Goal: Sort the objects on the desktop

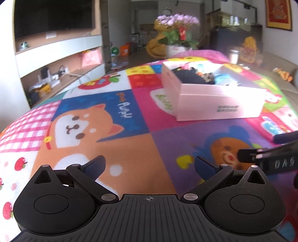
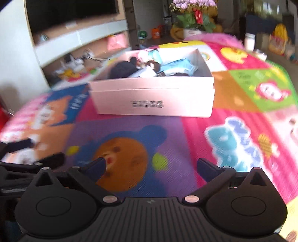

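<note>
While both tools [image 1: 150, 164] [image 2: 151, 166] gape empty, the pink box [image 2: 154, 100] sits well ahead of them.

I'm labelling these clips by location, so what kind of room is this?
Most likely a home living room: a wall-mounted television over open shelving, a potted flowering plant, and a cartoon-print play mat under the pink box.
</note>
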The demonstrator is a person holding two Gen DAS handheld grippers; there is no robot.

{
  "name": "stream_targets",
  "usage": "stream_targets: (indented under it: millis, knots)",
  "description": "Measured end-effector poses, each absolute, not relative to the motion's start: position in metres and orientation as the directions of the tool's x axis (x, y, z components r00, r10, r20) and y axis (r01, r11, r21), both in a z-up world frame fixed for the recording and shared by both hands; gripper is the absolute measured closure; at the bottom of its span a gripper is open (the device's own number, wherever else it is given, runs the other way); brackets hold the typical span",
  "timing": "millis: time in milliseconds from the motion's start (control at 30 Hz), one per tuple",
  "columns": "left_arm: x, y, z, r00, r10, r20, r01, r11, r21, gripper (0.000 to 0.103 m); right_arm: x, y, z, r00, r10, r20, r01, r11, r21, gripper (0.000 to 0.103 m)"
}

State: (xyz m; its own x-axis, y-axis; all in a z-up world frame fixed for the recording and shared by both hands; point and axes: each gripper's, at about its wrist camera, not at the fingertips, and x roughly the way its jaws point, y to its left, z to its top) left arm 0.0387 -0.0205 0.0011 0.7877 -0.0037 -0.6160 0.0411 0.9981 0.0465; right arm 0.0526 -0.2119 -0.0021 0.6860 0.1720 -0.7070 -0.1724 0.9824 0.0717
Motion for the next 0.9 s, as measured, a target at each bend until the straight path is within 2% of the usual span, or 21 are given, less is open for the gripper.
stream_targets:
  millis: [67, 167, 300, 400, 900]
  knots:
    - [0.05, -0.019, -0.004, 0.774, 0.045, -0.631, -0.002, 0.998, 0.068, 0.0, 0.06, -0.202, -0.007, 0.701, 0.107, -0.705, -0.168, 0.986, -0.018, 0.0]
    - [0.06, -0.011, -0.006, 0.765, 0.05, -0.642, -0.043, 0.999, 0.027, 0.0, 0.063, -0.197, -0.007, 0.717, 0.101, -0.69, -0.189, 0.981, -0.053, 0.0]
    - [0.059, -0.01, -0.006, 0.766, 0.048, -0.641, -0.05, 0.999, 0.015, 0.0, 0.062, -0.207, -0.012, 0.726, 0.133, -0.675, -0.169, 0.986, 0.013, 0.0]
    - [0.059, -0.011, -0.006, 0.766, 0.049, -0.641, -0.05, 0.999, 0.017, 0.0, 0.055, -0.206, -0.015, 0.752, 0.131, -0.646, -0.167, 0.986, 0.005, 0.0]
    - [0.059, -0.01, -0.006, 0.765, 0.045, -0.642, -0.05, 0.999, 0.011, 0.0, 0.056, -0.205, -0.015, 0.753, 0.128, -0.646, -0.167, 0.986, 0.001, 0.0]
